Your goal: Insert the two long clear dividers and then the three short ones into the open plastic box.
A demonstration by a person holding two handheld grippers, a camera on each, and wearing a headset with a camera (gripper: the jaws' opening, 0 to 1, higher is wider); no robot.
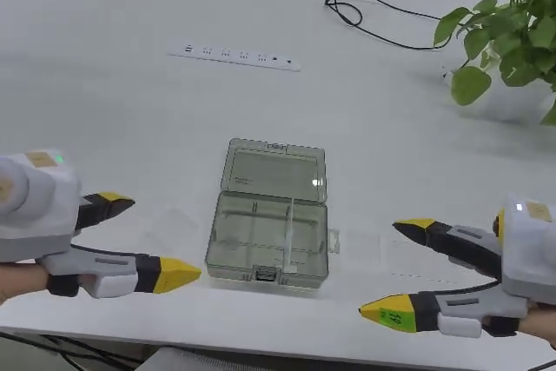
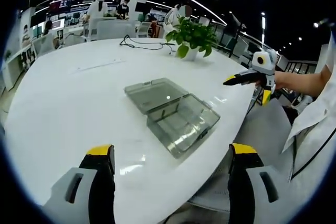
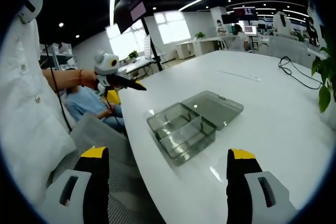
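Note:
The open clear plastic box (image 1: 269, 245) lies near the table's front edge, its lid (image 1: 276, 171) folded flat behind it. Thin clear dividers stand inside it, one lengthwise and one crosswise; I cannot tell how many. A faint clear divider piece (image 1: 358, 245) lies flat on the table just right of the box. My left gripper (image 1: 155, 238) hovers open to the left of the box, holding nothing. My right gripper (image 1: 388, 268) hovers open to the right of it, also holding nothing. The box (image 2: 181, 121) lies ahead of my left gripper (image 2: 171, 150), and the box (image 3: 181, 129) likewise ahead of my right gripper (image 3: 168, 153).
A white power strip (image 1: 234, 56) lies at the back of the white table (image 1: 130, 110). A black cable (image 1: 365, 15) loops at the far right beside a green plant (image 1: 504, 32). The table's front edge runs just under both grippers. People sit at desks far behind.

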